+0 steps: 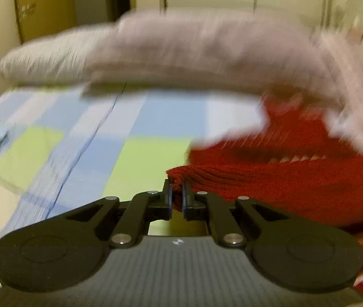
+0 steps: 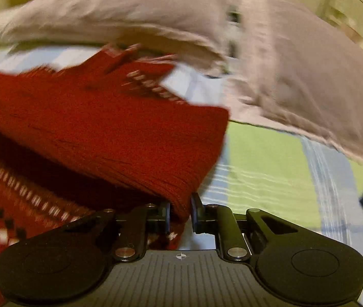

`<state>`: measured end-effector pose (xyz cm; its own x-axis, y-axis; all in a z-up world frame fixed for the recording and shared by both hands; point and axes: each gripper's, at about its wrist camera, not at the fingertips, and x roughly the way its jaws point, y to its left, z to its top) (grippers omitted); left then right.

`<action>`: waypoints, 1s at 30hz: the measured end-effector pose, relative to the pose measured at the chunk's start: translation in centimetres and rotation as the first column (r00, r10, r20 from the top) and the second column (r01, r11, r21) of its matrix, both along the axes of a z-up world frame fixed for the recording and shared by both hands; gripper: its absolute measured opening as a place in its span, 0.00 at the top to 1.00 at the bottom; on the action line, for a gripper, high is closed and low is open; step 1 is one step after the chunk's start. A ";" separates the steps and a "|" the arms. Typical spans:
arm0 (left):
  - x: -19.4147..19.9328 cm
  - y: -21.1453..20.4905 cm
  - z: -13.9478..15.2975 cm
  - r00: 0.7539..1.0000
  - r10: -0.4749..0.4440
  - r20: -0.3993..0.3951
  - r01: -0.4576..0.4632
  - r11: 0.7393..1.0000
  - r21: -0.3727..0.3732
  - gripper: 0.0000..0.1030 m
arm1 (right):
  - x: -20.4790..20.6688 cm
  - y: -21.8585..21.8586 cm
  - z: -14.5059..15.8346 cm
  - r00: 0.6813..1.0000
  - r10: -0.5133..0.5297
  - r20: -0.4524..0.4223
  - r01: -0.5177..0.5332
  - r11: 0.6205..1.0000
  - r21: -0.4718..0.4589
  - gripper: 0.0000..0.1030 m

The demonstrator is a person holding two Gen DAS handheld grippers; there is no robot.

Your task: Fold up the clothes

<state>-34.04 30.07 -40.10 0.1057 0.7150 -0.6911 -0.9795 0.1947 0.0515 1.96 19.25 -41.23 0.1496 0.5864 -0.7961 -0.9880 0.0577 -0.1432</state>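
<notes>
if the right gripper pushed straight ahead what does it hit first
The red knitted sweater already clamped in the right gripper; beyond it probably the pale grey rumpled cloth, though depth is unclear.

No readable txt, labels, brands or nos. in either view. Only mark: small round crosshair symbol [image 2: 180,256] on each gripper body, too small/blurred to make out as a logo.
</notes>
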 end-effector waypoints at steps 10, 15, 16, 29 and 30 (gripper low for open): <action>-3.5 2.0 -2.5 0.938 0.206 0.280 -0.147 0.965 -0.216 0.64 | -1.1 -0.6 0.1 0.999 0.031 -0.007 -0.032 0.995 -0.092 0.61; -5.8 2.7 -4.1 0.825 0.348 0.446 -0.216 0.923 -0.320 0.52 | 0.7 -1.4 2.4 0.986 -0.073 -0.152 0.069 0.997 -0.035 0.59; -6.2 2.9 -4.4 0.796 0.375 0.475 -0.226 0.912 -0.341 0.53 | 1.3 -1.3 2.8 0.975 -0.103 -0.195 0.102 0.995 -0.020 0.59; -2.2 5.1 -2.5 0.932 0.110 0.345 -0.049 0.982 -0.180 0.98 | 7.1 4.8 -0.7 0.883 -0.336 -0.328 0.360 0.933 0.011 0.89; -2.4 5.2 -3.3 0.944 0.142 0.299 -0.079 0.974 -0.213 0.99 | 7.2 4.7 -0.4 0.881 -0.334 -0.335 0.361 0.932 0.020 0.89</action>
<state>-36.45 35.23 -43.43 0.2652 0.5890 -0.7634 -0.9563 0.0596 -0.2862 9.20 23.95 -41.61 0.1000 0.6069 -0.7885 -0.8935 0.4034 0.1972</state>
